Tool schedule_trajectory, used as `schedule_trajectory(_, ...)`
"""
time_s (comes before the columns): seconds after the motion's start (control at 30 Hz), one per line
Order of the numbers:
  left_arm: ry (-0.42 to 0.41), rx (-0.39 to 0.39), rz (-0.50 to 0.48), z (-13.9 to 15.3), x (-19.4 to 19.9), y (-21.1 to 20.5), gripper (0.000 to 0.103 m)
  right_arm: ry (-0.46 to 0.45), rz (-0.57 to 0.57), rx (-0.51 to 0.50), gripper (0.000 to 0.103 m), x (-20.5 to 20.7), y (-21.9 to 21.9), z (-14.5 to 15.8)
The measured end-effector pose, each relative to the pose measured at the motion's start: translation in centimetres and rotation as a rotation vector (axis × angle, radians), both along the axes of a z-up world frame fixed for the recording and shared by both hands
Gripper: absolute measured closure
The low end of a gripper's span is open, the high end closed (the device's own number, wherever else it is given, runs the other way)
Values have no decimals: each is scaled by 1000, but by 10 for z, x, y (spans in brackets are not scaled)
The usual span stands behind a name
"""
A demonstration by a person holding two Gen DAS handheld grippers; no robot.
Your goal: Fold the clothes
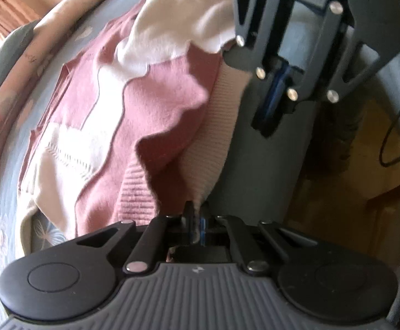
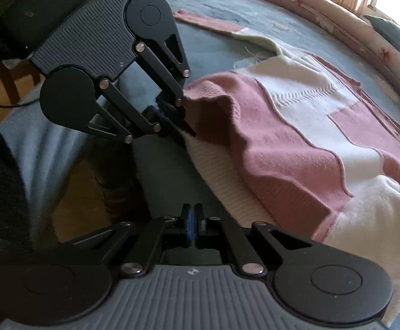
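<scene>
Both tools — left tool (image 1: pixel 198 220), right tool (image 2: pixel 194 220) — pinch sweater (image 1: pixel 150 104) hem at bed (image 1: pixel 7 220) edge.

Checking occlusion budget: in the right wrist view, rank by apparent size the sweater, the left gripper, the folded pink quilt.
1. sweater
2. left gripper, though nearness to the camera inflates it
3. folded pink quilt, far off and partly cropped

Sweater (image 1: pixel 155 96): knit, dusty pink w/ cream patches in wavy-edged blocks, ribbed cream hem (image 2: pixel 227 189). It is spread mostly flat on a blue bedcover, body lying away from the bed's near edge. Near hem is lifted & bunched into a raised fold, pink layer draped over the ribbed cream band. One sleeve (image 2: pixel 205 22) is seen stretched out flat at the far side, pink w/ cream cuff area.
</scene>
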State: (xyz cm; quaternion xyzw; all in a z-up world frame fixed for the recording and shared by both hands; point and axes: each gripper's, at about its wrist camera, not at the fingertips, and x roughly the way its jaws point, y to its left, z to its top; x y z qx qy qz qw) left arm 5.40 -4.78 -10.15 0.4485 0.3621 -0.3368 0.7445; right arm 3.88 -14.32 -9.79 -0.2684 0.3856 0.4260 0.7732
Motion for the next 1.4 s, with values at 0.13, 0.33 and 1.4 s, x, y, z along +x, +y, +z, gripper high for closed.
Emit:
schedule_trajectory(0.13,-1,-37,-46,13,-12,2,91,-31,-134,72,87,10,-30,22)
schedule_trajectory(0.33,-41,-83,-33,44,-24,10,88,-92,-446,191,52,25,-112,56)
schedule_trajectory(1.4,-94,-259,358,63,53,39,59,227,-860,653,91,-2,-225,38)
